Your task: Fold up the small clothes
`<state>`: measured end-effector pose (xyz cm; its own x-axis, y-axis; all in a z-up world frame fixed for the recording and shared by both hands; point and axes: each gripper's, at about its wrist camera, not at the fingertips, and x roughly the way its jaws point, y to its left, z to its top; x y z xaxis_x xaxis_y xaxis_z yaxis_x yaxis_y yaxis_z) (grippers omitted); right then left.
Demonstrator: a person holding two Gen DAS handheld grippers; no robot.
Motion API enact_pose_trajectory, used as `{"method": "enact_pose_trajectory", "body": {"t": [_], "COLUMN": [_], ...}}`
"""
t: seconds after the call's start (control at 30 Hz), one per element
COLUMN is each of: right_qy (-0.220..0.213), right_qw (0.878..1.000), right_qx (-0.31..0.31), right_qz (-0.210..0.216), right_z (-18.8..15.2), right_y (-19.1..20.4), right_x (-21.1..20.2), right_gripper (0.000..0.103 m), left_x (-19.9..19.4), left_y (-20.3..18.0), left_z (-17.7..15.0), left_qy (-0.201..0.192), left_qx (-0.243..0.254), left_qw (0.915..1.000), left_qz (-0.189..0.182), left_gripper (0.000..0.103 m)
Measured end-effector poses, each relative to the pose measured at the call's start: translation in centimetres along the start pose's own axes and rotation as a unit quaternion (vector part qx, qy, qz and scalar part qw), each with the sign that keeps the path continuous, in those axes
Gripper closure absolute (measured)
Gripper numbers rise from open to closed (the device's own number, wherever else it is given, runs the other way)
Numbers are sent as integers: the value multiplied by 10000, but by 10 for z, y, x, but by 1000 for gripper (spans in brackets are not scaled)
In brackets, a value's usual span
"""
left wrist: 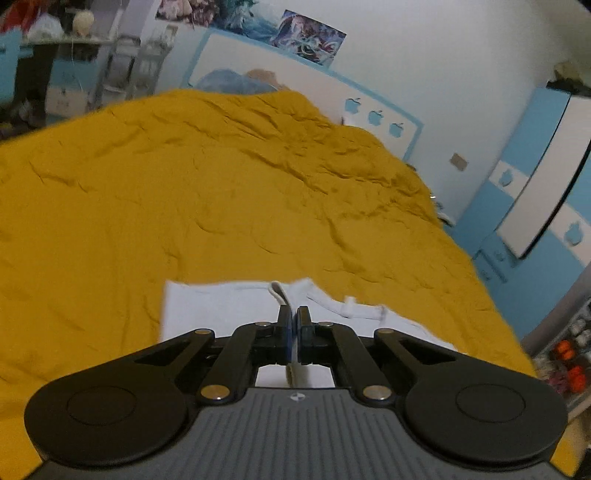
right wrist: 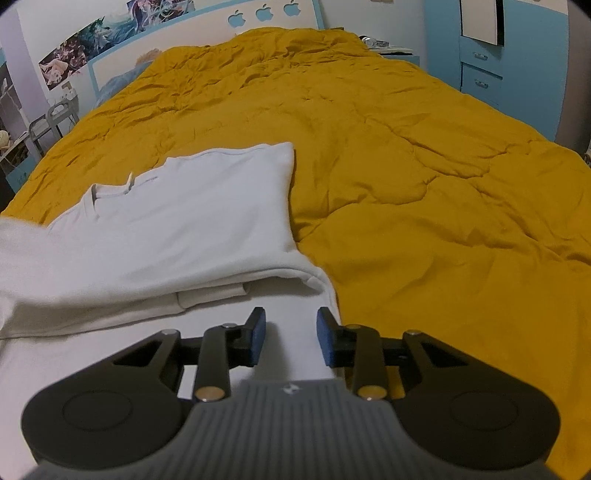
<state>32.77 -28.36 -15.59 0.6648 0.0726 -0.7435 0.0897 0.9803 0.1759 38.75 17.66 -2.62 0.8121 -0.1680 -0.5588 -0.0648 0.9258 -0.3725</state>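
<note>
A white T-shirt (right wrist: 192,221) lies partly folded on the mustard-yellow bedspread (right wrist: 424,184), its collar toward the left and a folded layer lying across its lower part. My right gripper (right wrist: 290,317) hovers over the shirt's near right edge. Its blue pads stand apart and nothing is pinched between them. In the left wrist view the same shirt (left wrist: 221,306) shows just beyond my left gripper (left wrist: 294,312). That gripper is shut on a thin fold of the white fabric, and a strip of cloth runs up between its fingers.
The bedspread (left wrist: 221,184) covers the whole bed, wrinkled, with a white and blue headboard (right wrist: 266,14) behind. Blue drawers (right wrist: 480,70) stand at the right of the bed. A chair and cluttered shelves (left wrist: 122,70) sit off the far left side.
</note>
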Motion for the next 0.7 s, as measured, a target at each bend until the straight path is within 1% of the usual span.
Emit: {"method": "enact_pose_trajectory", "body": {"t": [0.07,0.13,0.2,0.23,0.27,0.33,0.47,0.57,0.6,0.67,0.7], "right_qy": [42,60,68,73,79,122,176,-55,-173,-340,-379], "right_qw": [10000,10000,10000,10000,10000,9999,9993,9990,9987,9981,9979], "right_qx": [1,-5,-4,-7,-23,-95,-315,-393,-417,-450,-446], "right_qz": [3,4,2,0,-4,-17,4,195,254,266,265], "right_z": [-1,-1,-1,0,0,1,9,25,33,48,57], "right_y": [-1,-2,-2,-2,-2,0,1,0,-1,-2,-2], "right_x": [3,5,5,5,5,3,-11,-32,-37,-39,-35], "right_gripper": [78,78,78,78,78,78,77,75,72,68,68], "left_x": [15,40,60,68,73,77,80,77,76,75,76], "left_y": [9,25,42,48,51,53,55,63,64,65,65], "left_z": [-7,-24,-41,-49,-56,-63,-61,-63,-65,-65,-65], "left_qy": [242,627,973,1109,1161,1102,1121,1133,1131,1121,1120], "left_qx": [58,19,-62,-116,-116,-77,-179,-211,-198,-173,-166], "left_qw": [9987,9941,9892,9875,9870,9883,9886,9891,9892,9894,9894], "left_qz": [452,888,1093,1116,1101,1053,985,920,909,908,911], "left_gripper": [101,101,101,101,101,101,97,96,96,96,96]}}
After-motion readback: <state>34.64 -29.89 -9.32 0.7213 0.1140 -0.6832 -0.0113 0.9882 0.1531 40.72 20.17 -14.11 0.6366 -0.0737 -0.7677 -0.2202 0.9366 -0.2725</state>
